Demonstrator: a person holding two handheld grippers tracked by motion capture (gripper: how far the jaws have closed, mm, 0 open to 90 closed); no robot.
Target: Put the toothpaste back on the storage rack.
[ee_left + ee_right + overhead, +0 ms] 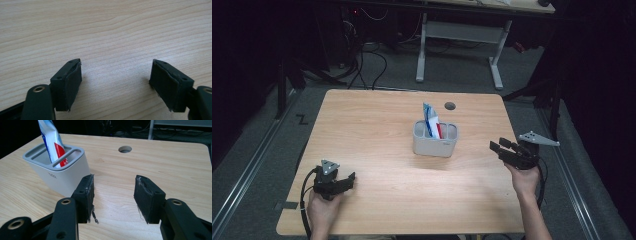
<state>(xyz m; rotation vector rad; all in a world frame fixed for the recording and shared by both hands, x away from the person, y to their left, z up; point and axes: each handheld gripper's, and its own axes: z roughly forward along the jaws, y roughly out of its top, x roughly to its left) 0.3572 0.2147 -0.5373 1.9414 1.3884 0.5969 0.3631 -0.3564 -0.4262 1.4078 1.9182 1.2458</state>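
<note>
Left gripper (pixel 347 179): near the front-left corner of the tabletop (pixel 377 150), low over the wood. In the left gripper view the jaws stand wide apart with bare wood grain between the pads (pixel 72 85); nothing held. Probably parked here, clear of the work.

Holder (pixel 435 138): one light grey holder, upright, about the middle of the tabletop and slightly toward the right edge. Its top is split by bars into slots, so items stand rather than lie. Well apart from both grippers.

Toothpaste tube (pixel 430 120): one tube, white with blue and red print, standing in a slot of the holder, leaning a little, crimped end up and above the rim. The slot wall likely keeps it from tipping over. Cannot tell whether other slots hold anything.

Cable hole (pixel 450 106): one round hole in the tabletop, behind the holder toward the far edge.

Right gripper (pixel 504 147): near the right edge, raised off the wood, jaws pointing toward the holder. In the right gripper view the jaws are spread with nothing between them; the holder (pixel 58 170) and tube (pixel 53 141) sit ahead and to one side of the near pad (pixel 86 197).

Judgement: the right gripper is the one placed to reach the tube; no contact yet.

Count: two grippers, one holder, one tube.
</note>
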